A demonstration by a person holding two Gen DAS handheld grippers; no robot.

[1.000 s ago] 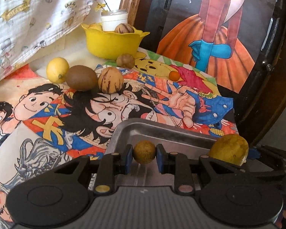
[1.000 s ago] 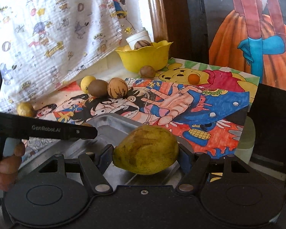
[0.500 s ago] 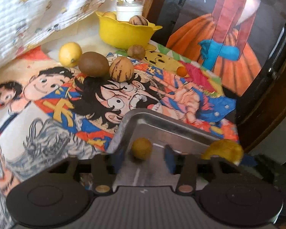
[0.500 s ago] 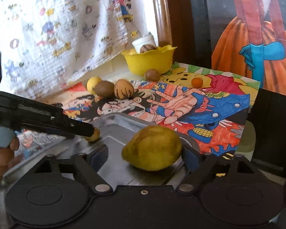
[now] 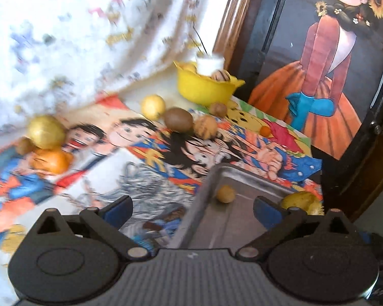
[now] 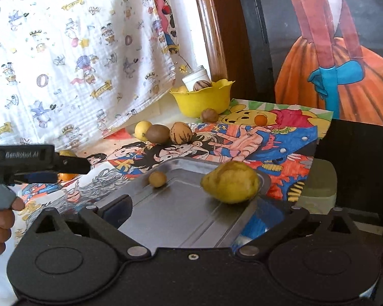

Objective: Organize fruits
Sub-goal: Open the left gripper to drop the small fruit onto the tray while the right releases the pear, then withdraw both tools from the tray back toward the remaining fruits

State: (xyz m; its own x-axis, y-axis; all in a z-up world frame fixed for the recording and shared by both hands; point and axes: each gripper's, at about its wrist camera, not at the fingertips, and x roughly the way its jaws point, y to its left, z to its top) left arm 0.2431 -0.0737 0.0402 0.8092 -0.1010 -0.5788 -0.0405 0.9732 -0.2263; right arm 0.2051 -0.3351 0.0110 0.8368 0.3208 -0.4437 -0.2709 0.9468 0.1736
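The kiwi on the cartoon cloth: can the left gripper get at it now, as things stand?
Probably yes. The left gripper is open and empty, and the kiwi lies ahead on the cloth. Only the striped fruit touching its side crowds one of the fingers.

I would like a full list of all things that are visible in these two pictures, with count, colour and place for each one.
metal tray: 1, silver, near edge of the table
pear: 1, yellow-green, lying in the tray, right part
small round fruit: 1, tan, in the tray, far left part
yellow bowl: 1, at the back, holds a striped fruit and a white cup
lemon: 1, yellow, beside the kiwi
kiwi: 1, brown, mid-table
striped fruit: 1, tan, right of the kiwi
small orange fruit: 1, on the cartoon cloth
orange: 1, far left
left tool: open, empty
right tool: open, empty
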